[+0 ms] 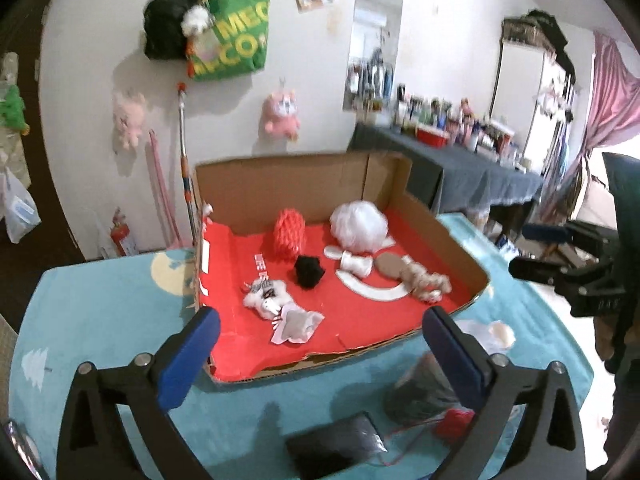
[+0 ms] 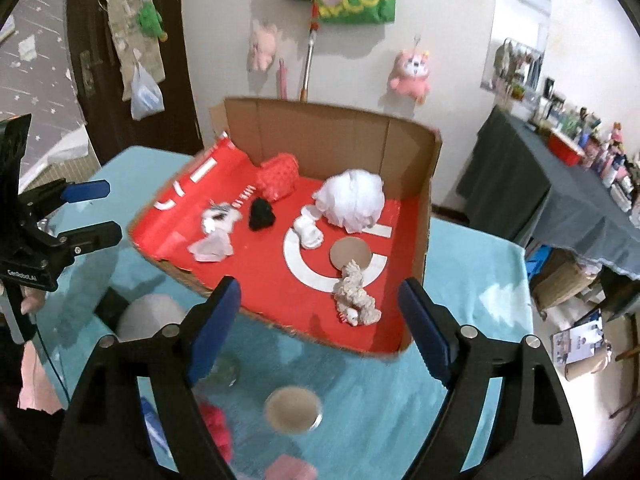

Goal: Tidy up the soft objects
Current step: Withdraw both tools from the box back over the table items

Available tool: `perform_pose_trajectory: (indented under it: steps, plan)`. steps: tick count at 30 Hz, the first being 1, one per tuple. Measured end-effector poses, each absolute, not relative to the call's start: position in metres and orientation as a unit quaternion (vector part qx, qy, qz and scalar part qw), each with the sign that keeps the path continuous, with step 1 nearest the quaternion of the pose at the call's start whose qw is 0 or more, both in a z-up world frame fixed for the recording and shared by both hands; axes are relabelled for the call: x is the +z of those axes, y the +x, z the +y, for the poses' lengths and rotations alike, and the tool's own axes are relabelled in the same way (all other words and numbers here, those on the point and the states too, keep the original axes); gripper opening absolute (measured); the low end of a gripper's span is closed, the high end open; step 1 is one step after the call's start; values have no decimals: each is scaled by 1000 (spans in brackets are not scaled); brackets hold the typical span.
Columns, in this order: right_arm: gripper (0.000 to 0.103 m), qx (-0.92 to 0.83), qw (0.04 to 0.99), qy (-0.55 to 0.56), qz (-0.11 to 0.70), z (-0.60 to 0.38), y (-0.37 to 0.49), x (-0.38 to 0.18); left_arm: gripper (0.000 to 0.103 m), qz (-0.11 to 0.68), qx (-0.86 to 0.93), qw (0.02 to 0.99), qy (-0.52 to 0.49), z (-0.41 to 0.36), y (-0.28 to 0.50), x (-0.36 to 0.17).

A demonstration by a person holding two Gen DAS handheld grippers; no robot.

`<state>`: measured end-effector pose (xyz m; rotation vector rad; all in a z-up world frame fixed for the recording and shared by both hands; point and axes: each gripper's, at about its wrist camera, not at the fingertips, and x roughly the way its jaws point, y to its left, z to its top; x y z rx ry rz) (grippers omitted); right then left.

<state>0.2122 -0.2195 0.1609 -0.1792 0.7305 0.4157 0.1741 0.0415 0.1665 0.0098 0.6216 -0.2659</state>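
Red-lined cardboard box (image 1: 436,236) sits on my turquoise worktop (image 1: 100,320), already holding most of the soft things: a red knitted piece (image 1: 289,236) and a white puff (image 1: 359,226) at the far side, a black tuft (image 1: 308,272) and a small white roll (image 1: 356,266) in the middle, a black-and-white fuzzy toy (image 1: 266,298) and a pale fabric scrap (image 1: 298,326) toward the near left, and a beige woolly bundle (image 1: 426,282) at the near right. By my reading the sorting is well along but not finished. On the worktop outside the box, near me, a grey-white soft lump (image 2: 150,316), a red yarn ball (image 2: 216,420), something pink (image 2: 290,470) and a dark flat pouch (image 1: 334,446) remain; blur keeps me from naming them more closely. A round lidded container (image 2: 294,408) also stands there.

My left fingers (image 1: 320,356) are spread as wide as they go, with nothing between them and touching nothing; they hang over the near edge of the box. My right fingers (image 2: 320,332) are also wide apart, a little less so, empty, above the worktop just short of the box.
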Motion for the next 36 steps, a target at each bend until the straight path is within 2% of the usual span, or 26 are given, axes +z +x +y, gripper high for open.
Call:
perform_pose_trajectory:
  steps: [2, 5, 14, 36]
  plan:
    - [82, 202, 917, -80, 336, -221, 193, 169, 103, 282, -125, 951, 9, 37, 154, 173]
    - [89, 207, 927, -64, 307, -224, 161, 179, 103, 261, -117, 958, 14, 29, 132, 177]
    - [89, 204, 948, -47, 241, -227, 83, 186, 103, 211, -97, 973, -6, 16, 69, 172]
    - [90, 116, 976, -5, 185, -233, 4, 103, 103, 191, -63, 979, -25, -5, 1, 94]
